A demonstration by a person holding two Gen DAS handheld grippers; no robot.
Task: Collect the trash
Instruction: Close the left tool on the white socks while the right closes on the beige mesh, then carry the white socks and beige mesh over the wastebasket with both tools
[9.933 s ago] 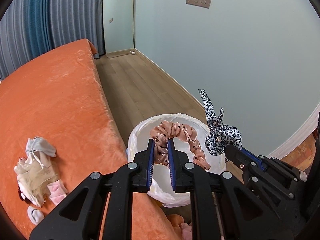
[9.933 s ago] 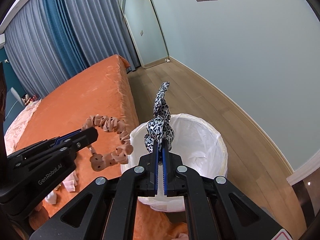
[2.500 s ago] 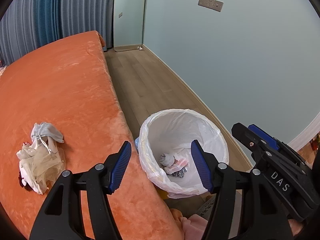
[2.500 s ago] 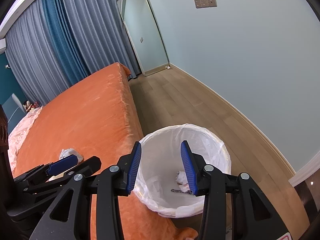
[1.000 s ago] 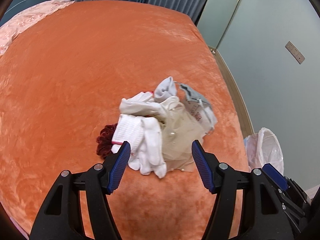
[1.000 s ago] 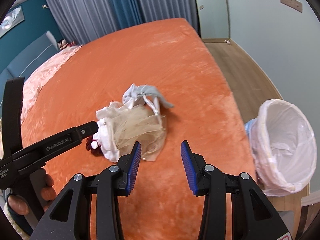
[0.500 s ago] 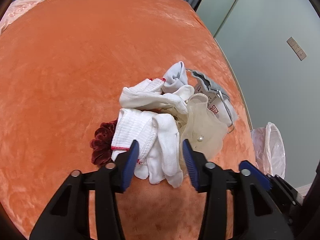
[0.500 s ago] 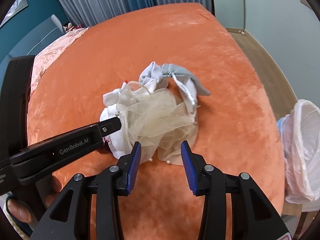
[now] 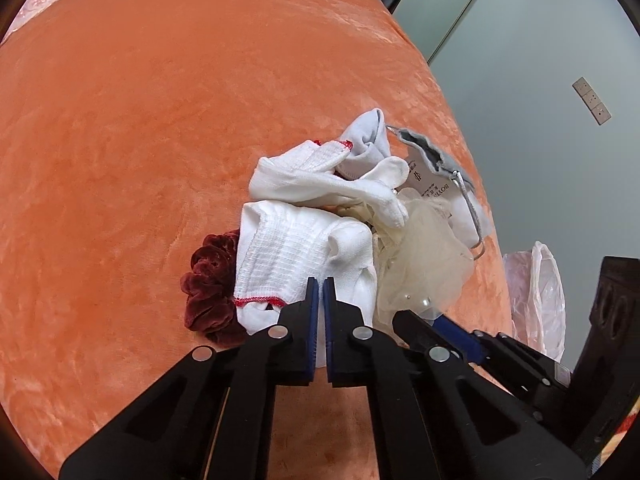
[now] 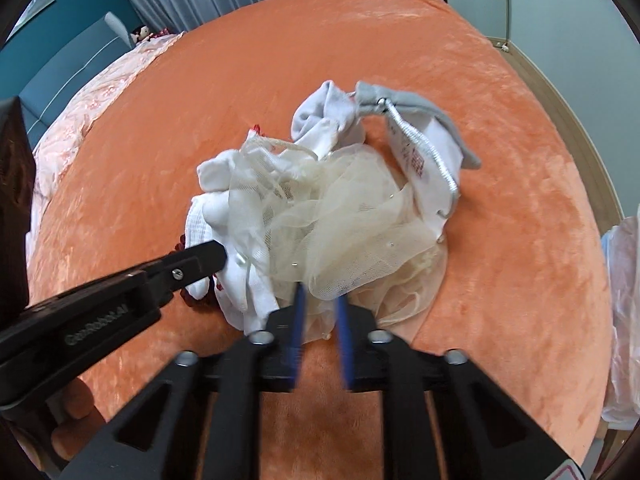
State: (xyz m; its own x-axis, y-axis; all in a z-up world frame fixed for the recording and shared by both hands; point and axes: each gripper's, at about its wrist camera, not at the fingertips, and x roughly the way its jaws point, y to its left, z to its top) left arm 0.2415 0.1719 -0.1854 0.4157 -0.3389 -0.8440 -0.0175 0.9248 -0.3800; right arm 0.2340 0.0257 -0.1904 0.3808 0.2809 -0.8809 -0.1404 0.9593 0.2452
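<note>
A pile of soft items lies on the orange bed point(image 9: 120, 120): white ribbed socks point(image 9: 296, 248), a cream tulle scrunchie point(image 9: 424, 264) point(image 10: 344, 224), a dark red velvet scrunchie point(image 9: 208, 280) and a grey-and-white sock pair with a tag point(image 10: 420, 136). My left gripper point(image 9: 320, 284) is shut on the near edge of a white ribbed sock. My right gripper point(image 10: 320, 292) is partly closed with its blue pads around the near edge of the tulle scrunchie; it is motion-blurred. The left gripper also shows in the right wrist view point(image 10: 212, 256) at the socks.
The white-lined trash bin point(image 9: 536, 300) stands on the floor off the bed's right edge, also at the far right of the right wrist view point(image 10: 624, 320). A pink lace cover point(image 10: 92, 96) and blue headboard lie at the far left.
Both grippers have moved down onto the pile. The left jaws have closed on the white sock. The right jaws have narrowed around the tulle scrunchie.
</note>
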